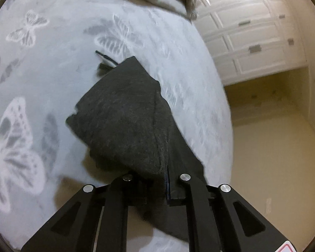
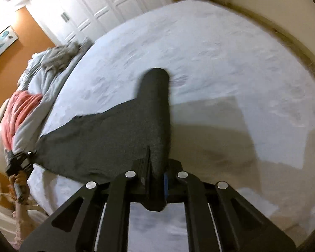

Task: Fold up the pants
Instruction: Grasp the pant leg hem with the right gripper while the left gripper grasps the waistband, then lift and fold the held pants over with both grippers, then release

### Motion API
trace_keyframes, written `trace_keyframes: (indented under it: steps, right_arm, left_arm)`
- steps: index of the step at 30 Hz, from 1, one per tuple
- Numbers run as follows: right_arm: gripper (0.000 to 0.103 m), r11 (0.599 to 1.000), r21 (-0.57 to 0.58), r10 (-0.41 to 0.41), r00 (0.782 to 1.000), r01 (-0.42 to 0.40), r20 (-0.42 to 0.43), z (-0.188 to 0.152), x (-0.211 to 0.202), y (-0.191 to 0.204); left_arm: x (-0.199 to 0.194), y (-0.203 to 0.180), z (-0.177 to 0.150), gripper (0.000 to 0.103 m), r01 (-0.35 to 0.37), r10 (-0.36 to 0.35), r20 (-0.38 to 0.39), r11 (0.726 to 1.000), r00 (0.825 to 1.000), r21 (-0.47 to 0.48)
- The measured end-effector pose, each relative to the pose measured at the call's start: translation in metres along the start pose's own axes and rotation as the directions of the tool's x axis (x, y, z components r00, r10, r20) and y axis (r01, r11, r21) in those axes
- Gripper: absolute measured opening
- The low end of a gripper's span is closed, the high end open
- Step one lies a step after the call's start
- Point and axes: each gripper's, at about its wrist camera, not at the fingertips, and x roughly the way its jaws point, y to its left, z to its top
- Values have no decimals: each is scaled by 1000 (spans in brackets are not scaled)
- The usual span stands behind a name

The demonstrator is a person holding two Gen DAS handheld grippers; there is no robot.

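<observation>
dark grey pants point(image 1: 124, 113) are shown lifted partly above a bed point(image 1: 42, 63) covered by a pale spread with a butterfly pattern. the left tool point(image 1: 157, 185) is seen closed on an edge of the fabric, which is pinched between its fingers and drapes forward and down onto the spread; a dark drawstring point(image 1: 104, 57) is visible at the far end of the garment. the right tool point(image 2: 155, 176) is likewise closed on the pants point(image 2: 107, 138), a fold of cloth being clamped between its fingers while one leg is stretched straight ahead and the rest is spread leftward across the bed point(image 2: 199, 48). at the left margin of the right wrist view, the left tool point(image 2: 21, 161) is seen gripping the opposite end of the garment. a heap of bedding point(image 2: 42, 67) lies at the far side of the bed, and white panelled cabinet doors point(image 1: 245, 40) stand beyond it.
</observation>
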Motion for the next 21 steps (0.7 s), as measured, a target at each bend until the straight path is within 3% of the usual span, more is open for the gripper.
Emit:
trace_keyframes:
  steps: [2,4,5,6,8,9,10,12,14,15,19,21]
  right_arm:
    - [9,996,4,-92,992,93,-85,-4,16,-25]
    - [19,972,-9,-234,954,236,-185,-11,47,-38]
    - [20,958,-11,-283,943,286,-173,-11,48,-34]
    - [21,949,-13,-316,942,316,-111,-7,38,-24]
    - [44,937,-53,-343,938,346,48,-1,13,7]
    - [69,937,-85,-327,938,338,116,-1,4,25]
    - [74,943,-129,-283,944,306,172,-1,-1,45]
    - [72,950,-246,-156,974,193,162,-4,9,87]
    - [68,948,-302,-80,994,99,74,-10,40,124]
    - [61,943,-327,-56,998,57,13,-15,62,143]
    - [59,892,-445,-136,985,75,-107,-35,135,190]
    - [46,867,-478,-214,972,142,-99,-40,155,191]
  left_arm:
    - [15,10,-10,8,-69,68,-74,998,995,-13]
    - [25,14,-14,8,-135,133,-85,991,987,-21]
    - [24,14,-13,8,-132,129,-84,991,988,-32]
    - [22,12,-12,9,-126,123,-80,991,989,-39]
    - [20,9,-14,13,-132,129,-69,990,989,-48]
    - [20,8,-16,20,-154,151,-62,987,987,-49]
    - [25,5,-14,25,-174,172,-54,983,984,-52]
    - [29,4,-21,38,-181,178,-53,982,983,-59]
    - [36,-5,-22,38,-199,197,-43,979,979,-37]
    - [36,-8,-23,38,-204,203,-37,979,979,-22]
    - [37,-13,-18,38,-217,217,-24,976,976,3]
    - [42,-11,-15,37,-211,211,-32,977,977,2]
